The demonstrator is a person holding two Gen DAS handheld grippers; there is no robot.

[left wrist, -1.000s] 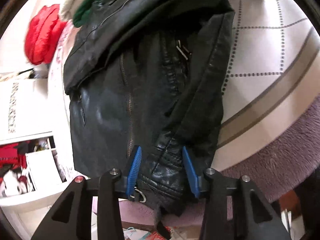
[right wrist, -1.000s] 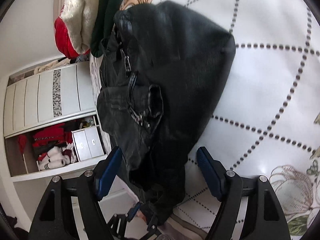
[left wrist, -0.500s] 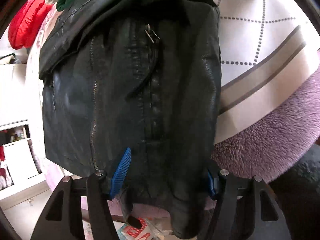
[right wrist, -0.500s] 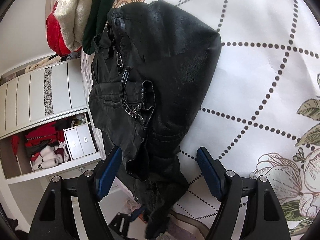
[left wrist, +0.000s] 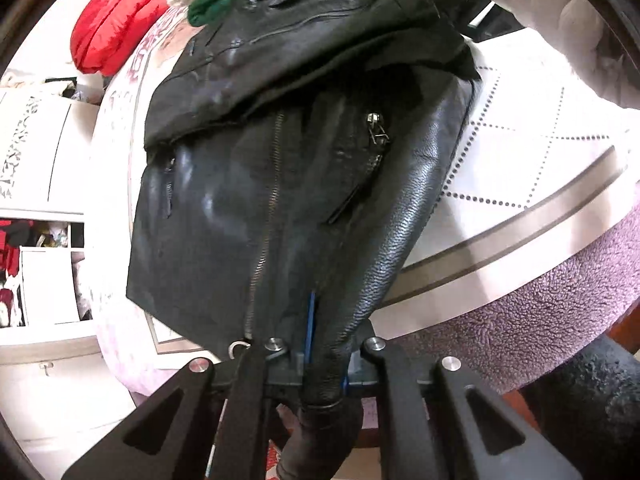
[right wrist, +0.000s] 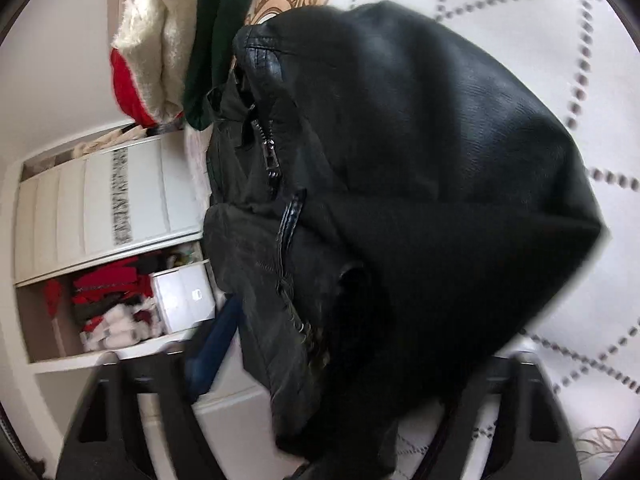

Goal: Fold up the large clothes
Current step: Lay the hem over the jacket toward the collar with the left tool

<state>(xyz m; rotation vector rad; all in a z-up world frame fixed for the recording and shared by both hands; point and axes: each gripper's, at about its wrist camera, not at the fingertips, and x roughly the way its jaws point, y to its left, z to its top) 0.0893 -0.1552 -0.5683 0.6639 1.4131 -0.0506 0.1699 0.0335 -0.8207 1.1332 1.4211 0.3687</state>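
Note:
A black leather jacket (left wrist: 280, 184) lies folded on the bed, its zipped front hanging over the mattress edge. My left gripper (left wrist: 326, 360) is shut on the jacket's lower hem, with the leather pinched between the blue pads (left wrist: 310, 328). In the right wrist view the jacket (right wrist: 420, 184) fills most of the picture, and a thick fold of it sits between the jaws of my right gripper (right wrist: 320, 344). Those jaws are closing. The left blue pad (right wrist: 216, 344) stands just beside the leather; the other pad is hidden behind the fold.
A gloved hand (left wrist: 560, 20) shows at the top right. Red (left wrist: 116, 20), cream (right wrist: 160, 32) and green (right wrist: 216, 40) garments are piled behind the jacket. The white dotted quilt (left wrist: 540, 160) lies over a purple fleece (left wrist: 540, 320). A white wardrobe (right wrist: 100, 208) with open shelves stands left.
The left gripper opened wider, then closed on the jacket's hem and rose a little. The right gripper pushed in toward the jacket, which now fills its view.

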